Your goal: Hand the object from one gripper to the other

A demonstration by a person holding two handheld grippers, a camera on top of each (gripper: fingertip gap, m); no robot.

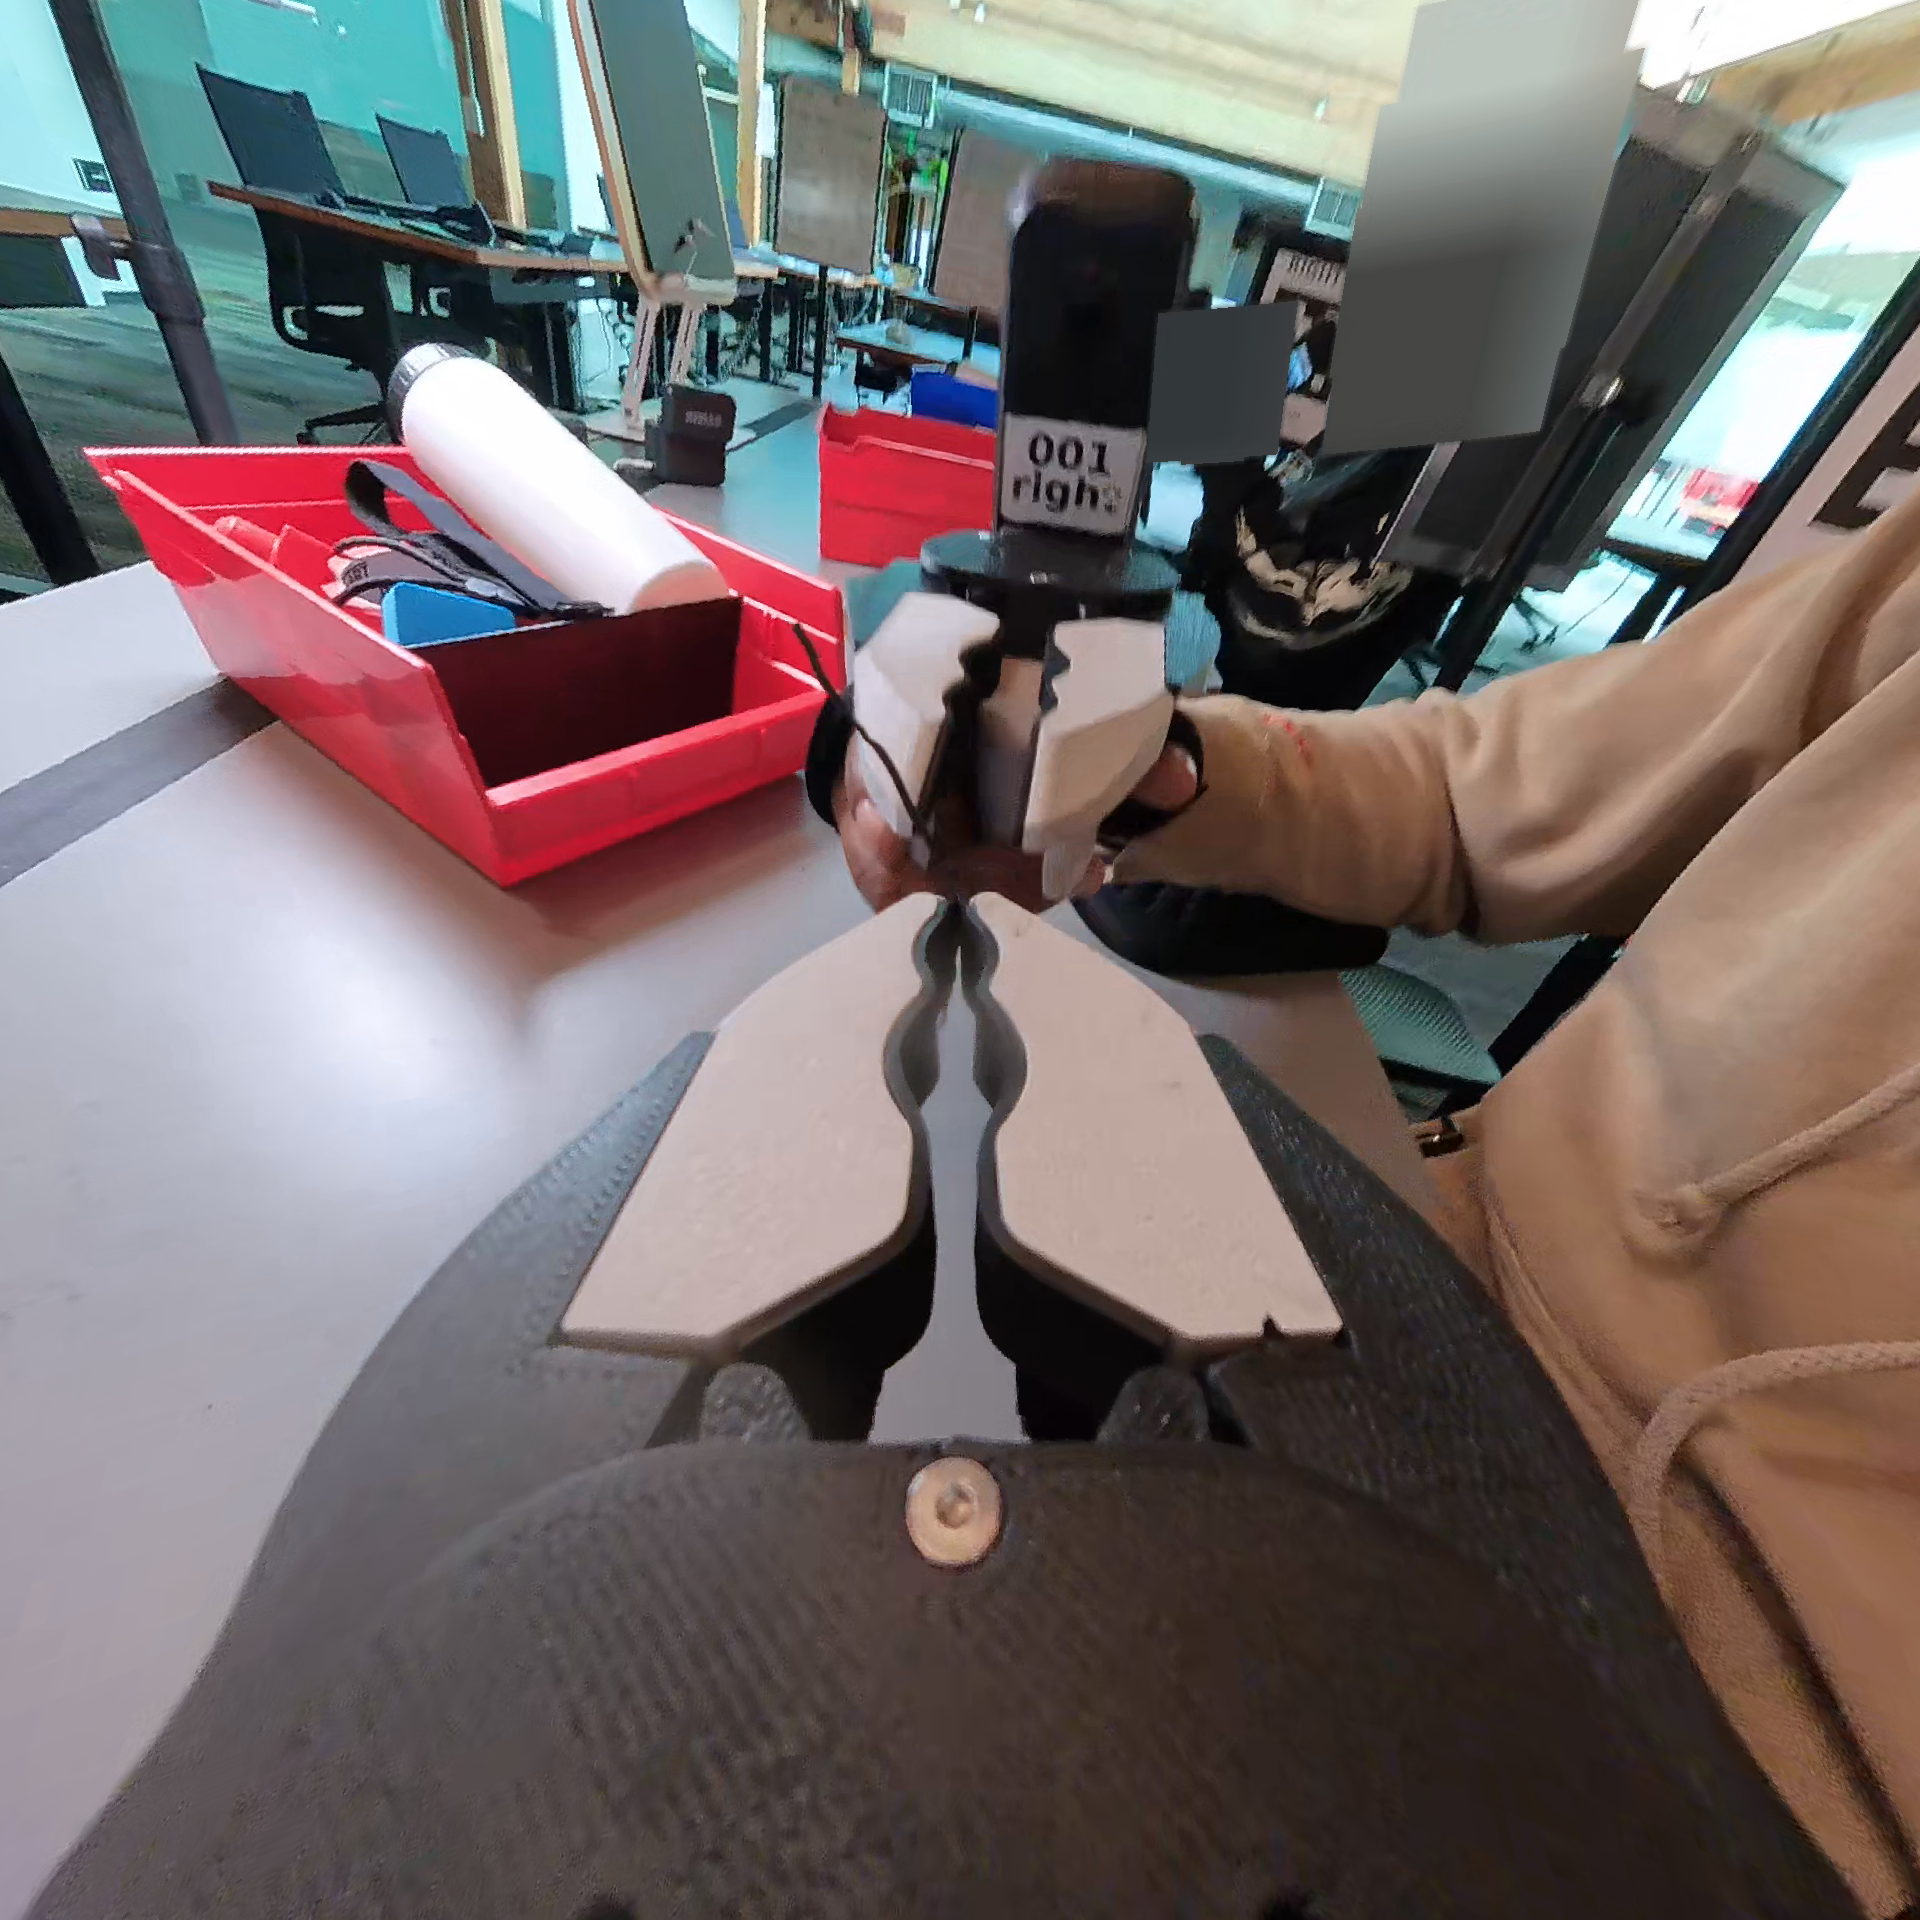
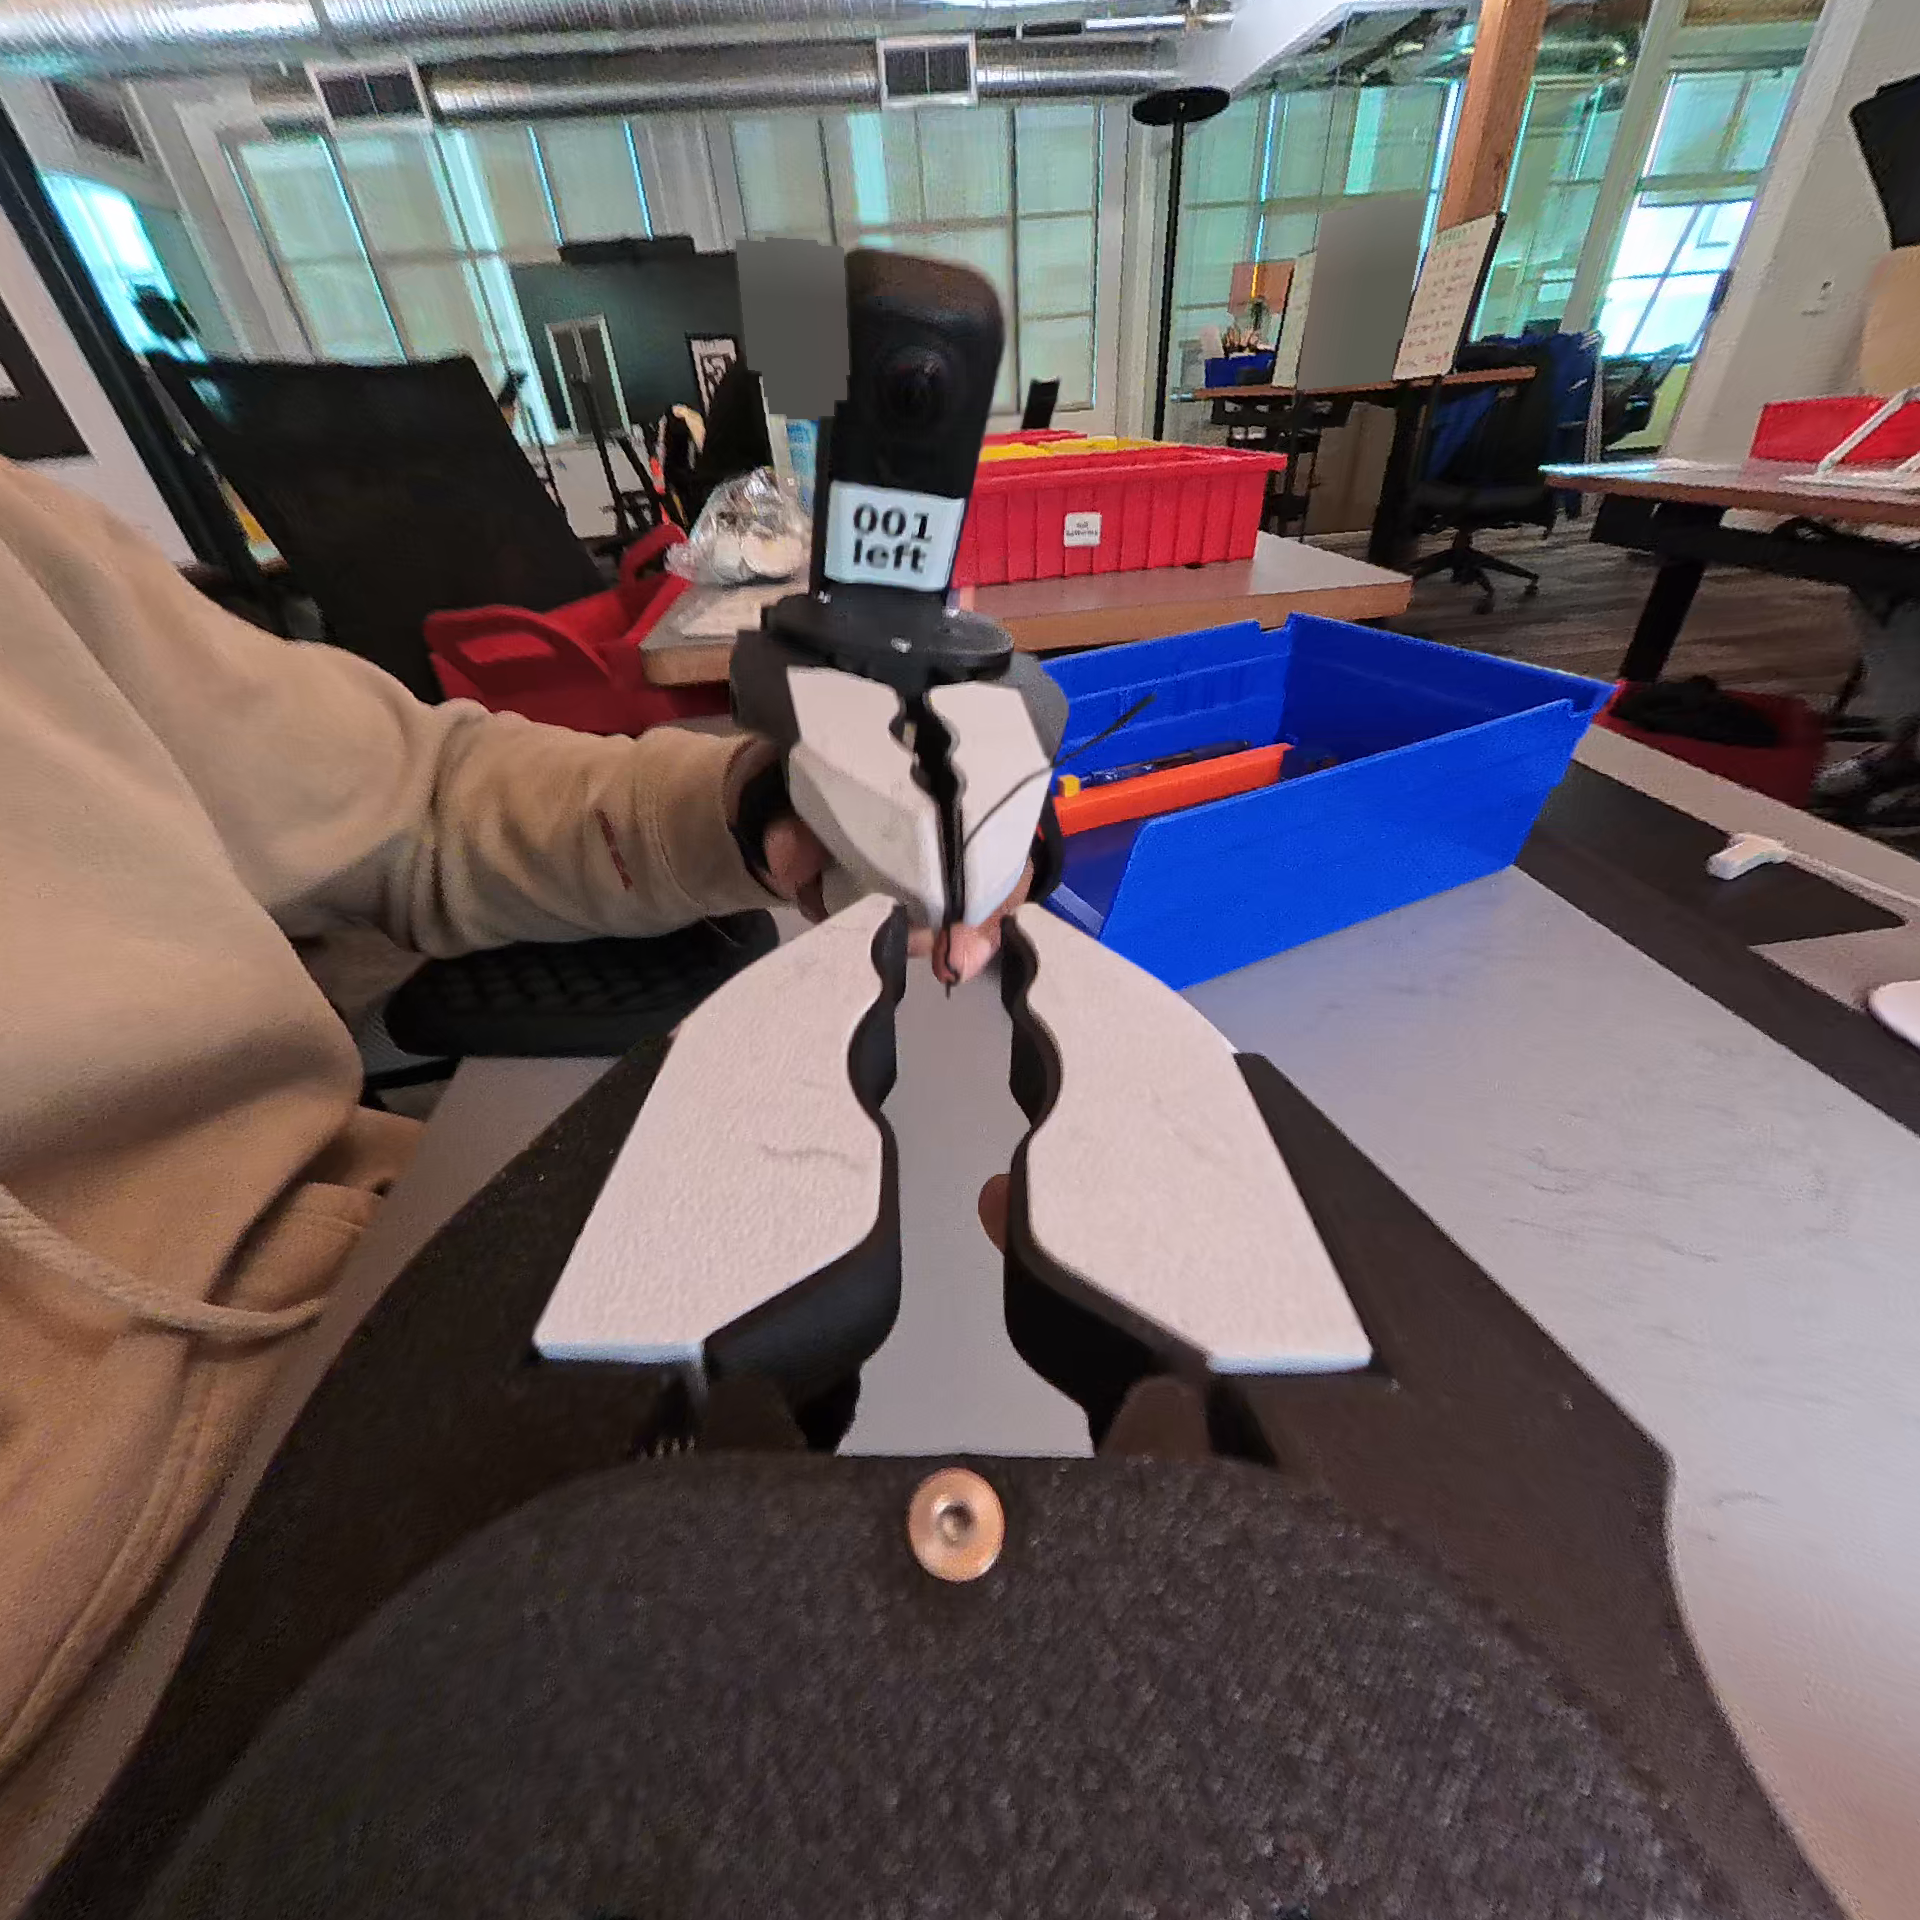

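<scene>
left tongs (image 1: 951, 914) clamped on thin black cord (image 1: 883, 748), right tongs (image 2: 951, 935) parted

Grey table (image 1: 312, 1039), red bin (image 1: 644, 790), blue bin (image 2: 1351, 873)

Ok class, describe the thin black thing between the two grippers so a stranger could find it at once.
Above the grey table, two white-fingered grippers meet tip to tip. The left gripper's closed tips pinch a black cable tie, whose free end slants up past the open right gripper. It is the only wiry strand there.
</scene>
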